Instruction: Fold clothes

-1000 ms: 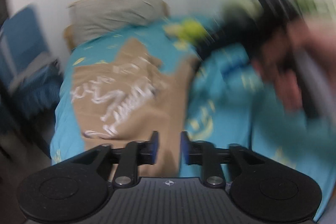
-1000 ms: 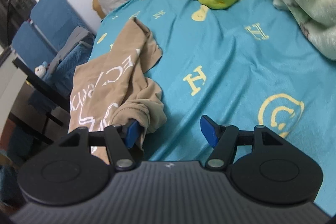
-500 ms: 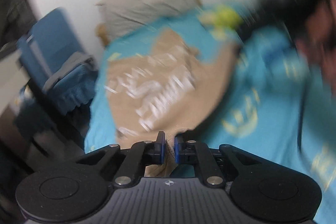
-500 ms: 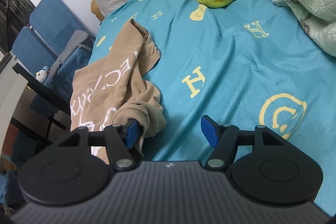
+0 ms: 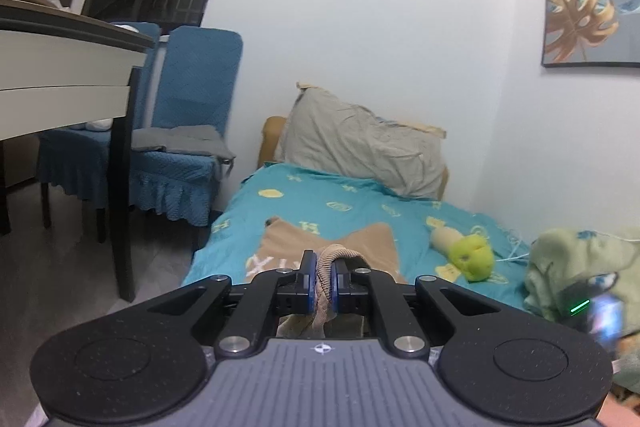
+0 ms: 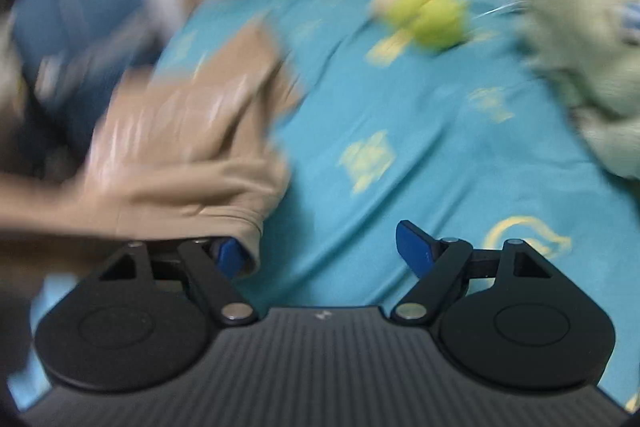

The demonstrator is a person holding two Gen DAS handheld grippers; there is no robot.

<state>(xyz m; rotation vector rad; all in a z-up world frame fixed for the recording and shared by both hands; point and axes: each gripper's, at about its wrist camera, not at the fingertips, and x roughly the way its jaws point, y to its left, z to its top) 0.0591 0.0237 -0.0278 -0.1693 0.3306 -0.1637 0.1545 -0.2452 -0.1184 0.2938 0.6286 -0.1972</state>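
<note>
left wrist view: left tongs (image 5: 323,277) pinch a ribbed hem of the tan garment (image 5: 380,239) on the bed (image 5: 352,203); right tongs (image 6: 320,251), just widened, stand empty. a thin pinch may slip, bunching the fold.

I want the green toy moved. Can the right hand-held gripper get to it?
Probably yes: the right hand-held gripper is open and empty, and only bare sheet lies between it and the green toy.

Between left claw (image 5: 323,283) pads: tan garment (image 5: 352,239), white lettering. Beyond it: teal bed sheet (image 5: 320,195), yellow motifs; grey pillow (image 5: 360,147). Right of claw: lime-green plush toy (image 5: 470,259), pale green blanket (image 5: 576,259). Left: blue chair covers (image 5: 192,99).
</note>
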